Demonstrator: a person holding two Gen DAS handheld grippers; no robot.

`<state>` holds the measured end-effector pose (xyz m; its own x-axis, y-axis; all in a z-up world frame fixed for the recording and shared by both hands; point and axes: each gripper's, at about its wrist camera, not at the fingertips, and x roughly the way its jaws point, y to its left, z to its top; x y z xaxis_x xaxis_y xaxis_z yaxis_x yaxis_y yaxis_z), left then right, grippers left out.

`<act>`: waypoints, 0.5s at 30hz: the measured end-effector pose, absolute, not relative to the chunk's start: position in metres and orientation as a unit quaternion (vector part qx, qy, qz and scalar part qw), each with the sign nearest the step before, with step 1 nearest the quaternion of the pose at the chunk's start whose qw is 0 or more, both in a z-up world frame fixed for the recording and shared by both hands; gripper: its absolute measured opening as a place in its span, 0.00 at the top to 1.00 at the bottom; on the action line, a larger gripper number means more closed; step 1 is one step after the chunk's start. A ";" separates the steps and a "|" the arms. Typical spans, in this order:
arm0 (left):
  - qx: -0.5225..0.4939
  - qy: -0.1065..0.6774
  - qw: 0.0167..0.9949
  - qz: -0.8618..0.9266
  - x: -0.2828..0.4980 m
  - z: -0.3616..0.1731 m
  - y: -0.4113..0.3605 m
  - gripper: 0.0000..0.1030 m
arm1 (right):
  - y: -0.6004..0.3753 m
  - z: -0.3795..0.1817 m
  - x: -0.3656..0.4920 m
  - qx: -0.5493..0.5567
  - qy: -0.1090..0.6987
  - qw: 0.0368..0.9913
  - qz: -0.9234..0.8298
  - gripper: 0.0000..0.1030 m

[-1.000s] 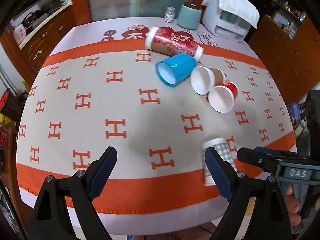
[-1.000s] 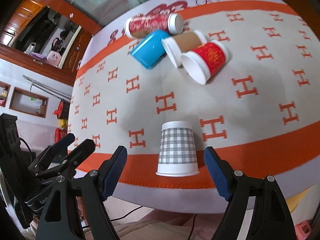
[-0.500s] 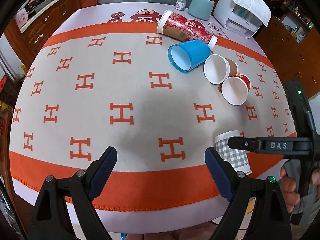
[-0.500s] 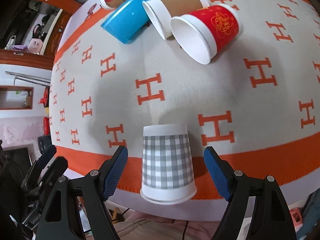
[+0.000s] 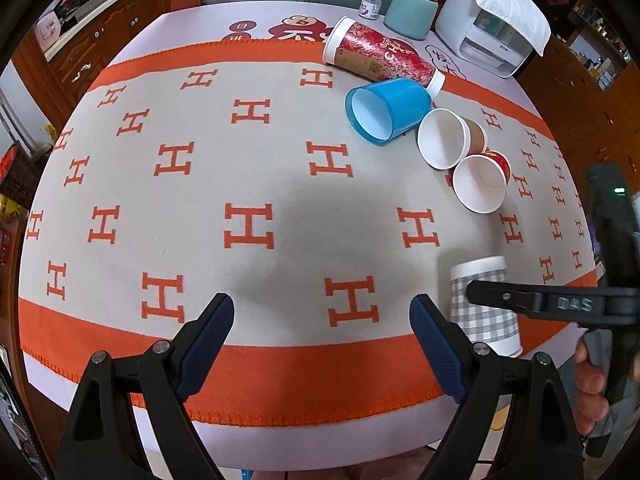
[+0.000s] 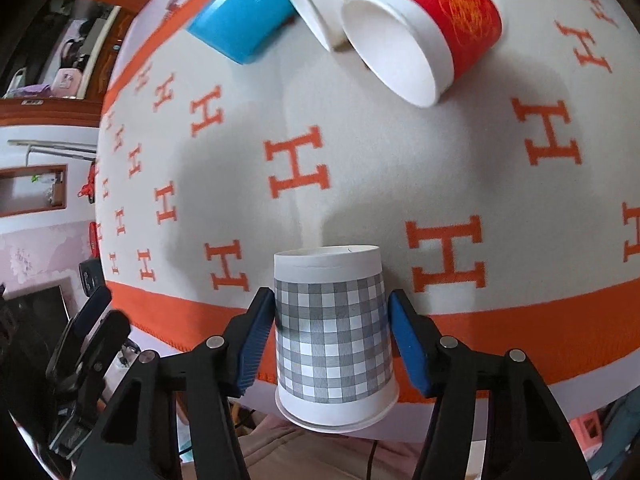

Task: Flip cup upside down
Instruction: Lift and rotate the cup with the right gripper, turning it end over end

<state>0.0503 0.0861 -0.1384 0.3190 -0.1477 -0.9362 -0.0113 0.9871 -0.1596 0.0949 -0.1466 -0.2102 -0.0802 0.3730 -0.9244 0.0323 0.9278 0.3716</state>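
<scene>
A grey-and-white checked paper cup (image 6: pixel 332 332) stands rim down near the front edge of the table; it also shows in the left wrist view (image 5: pixel 482 304). My right gripper (image 6: pixel 330 336) has its blue pads against both sides of the cup, shut on it. In the left wrist view the right gripper's black arm (image 5: pixel 552 302) crosses the cup. My left gripper (image 5: pixel 322 344) is open and empty above the orange border, left of the cup.
Lying on their sides at the back right are a blue cup (image 5: pixel 386 112), a brown cup (image 5: pixel 450 138), a red cup (image 5: pixel 482 186) and a tall red tumbler (image 5: pixel 380 56). A teal jar (image 5: pixel 410 12) and a white appliance (image 5: pixel 488 24) stand at the far edge.
My right gripper moved forward around the checked cup and closed its pads onto the sides. My left gripper stayed open and shifted only slightly.
</scene>
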 end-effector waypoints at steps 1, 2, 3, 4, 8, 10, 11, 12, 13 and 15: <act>-0.067 0.580 0.811 -0.042 0.050 -0.138 0.085 0.14 | -0.147 -0.203 0.092 0.145 0.707 0.680 0.128 0.43; -0.067 0.577 0.813 -0.043 0.050 -0.137 0.084 0.14 | -0.145 -0.196 0.089 0.141 0.692 0.696 0.132 0.43; -0.067 0.575 0.814 -0.043 0.050 -0.136 0.084 0.14 | -0.142 -0.189 0.086 0.131 0.675 0.714 0.134 0.43; -0.068 0.572 0.816 -0.043 0.050 -0.136 0.083 0.14 | -0.138 -0.180 0.082 0.115 0.650 0.739 0.133 0.43; -0.065 0.557 0.827 -0.038 0.050 -0.133 0.080 0.14 | -0.122 -0.158 0.065 0.057 0.558 0.817 0.135 0.43; -0.057 0.545 0.836 -0.033 0.050 -0.131 0.078 0.14 | -0.118 -0.158 0.058 0.043 0.509 0.849 0.133 0.43; -0.053 0.538 0.840 -0.031 0.051 -0.131 0.077 0.14 | -0.117 -0.158 0.054 0.033 0.486 0.864 0.129 0.43; -0.049 0.534 0.843 -0.029 0.052 -0.131 0.076 0.14 | -0.115 -0.160 0.051 0.023 0.461 0.878 0.126 0.43; -0.046 0.532 0.845 -0.028 0.053 -0.131 0.074 0.14 | -0.116 -0.163 0.048 0.015 0.438 0.890 0.123 0.43; -0.039 0.529 0.847 -0.026 0.055 -0.133 0.071 0.14 | -0.116 -0.171 0.047 0.028 0.412 0.903 0.122 0.43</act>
